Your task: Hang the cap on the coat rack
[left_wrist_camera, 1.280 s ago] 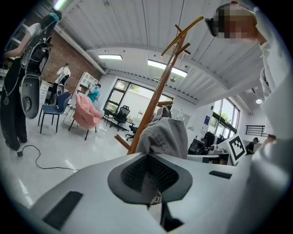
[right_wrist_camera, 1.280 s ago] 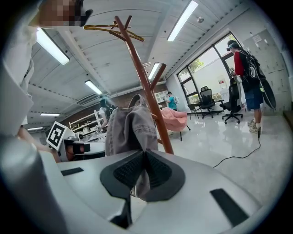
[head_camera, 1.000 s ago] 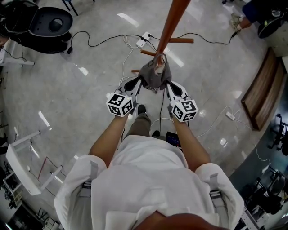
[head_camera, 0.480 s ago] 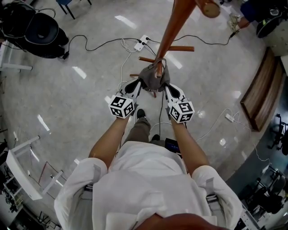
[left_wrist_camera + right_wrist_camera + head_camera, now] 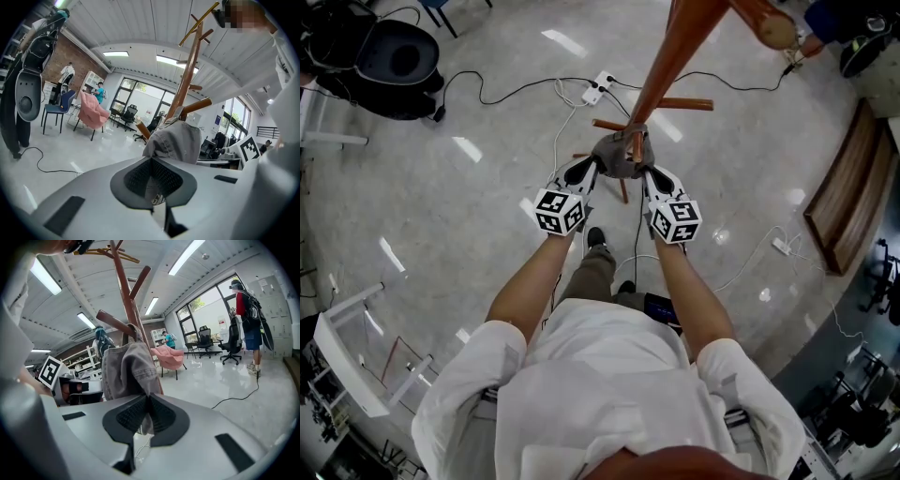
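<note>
A grey cap (image 5: 619, 155) hangs between my two grippers, right against the brown wooden coat rack (image 5: 670, 56). One of the rack's pegs (image 5: 635, 142) pokes through the cap's top. My left gripper (image 5: 592, 170) is shut on the cap's left edge and my right gripper (image 5: 644, 175) is shut on its right edge. In the left gripper view the cap (image 5: 176, 140) rises from the closed pads, with a peg (image 5: 197, 105) behind it. In the right gripper view the cap (image 5: 126, 369) drapes below a peg (image 5: 115, 323) of the rack (image 5: 126, 291).
The rack's lower pegs (image 5: 680, 104) stick out to the right. Cables and a power strip (image 5: 598, 84) lie on the shiny floor past the rack. A black office chair (image 5: 389, 52) stands at far left, a wooden frame (image 5: 839, 197) at right, a pink chair (image 5: 169, 358) further off.
Both grippers have carried the cap upward and further onto the rack; the peg now shows more clearly through the cap. The head view has tilted slightly.
</note>
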